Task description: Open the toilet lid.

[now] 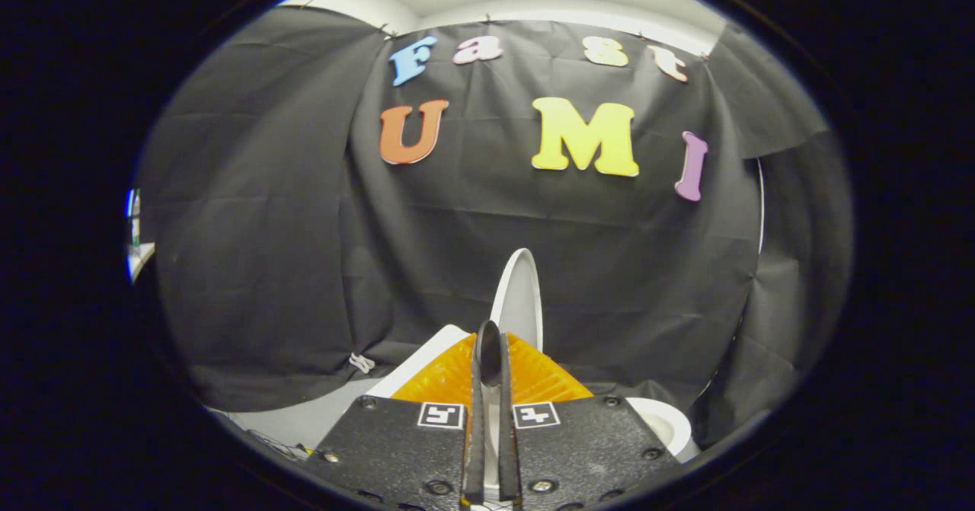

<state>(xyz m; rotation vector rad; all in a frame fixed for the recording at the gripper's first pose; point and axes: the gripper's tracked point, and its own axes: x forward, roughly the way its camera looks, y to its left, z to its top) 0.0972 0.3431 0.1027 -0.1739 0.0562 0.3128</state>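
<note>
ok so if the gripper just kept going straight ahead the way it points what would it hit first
The gripper is shut on the edge of the raised toilet lid, so it meets the lid at once. Past that comes the black cloth wall; how far back it hangs is unclear.

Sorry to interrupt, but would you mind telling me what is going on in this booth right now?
A person is using a handheld gripper to open a toilet lid. The gripper's fingers are nearly closed, with the thin edge of the white lid sitting between them, so it appears to be pinched. The lid stands raised on edge just ahead of the fingers, against the black cloth wall. Part of the white toilet rim shows lower down, beside the gripper's body. The lid looks well lifted, close to fully open.
</note>
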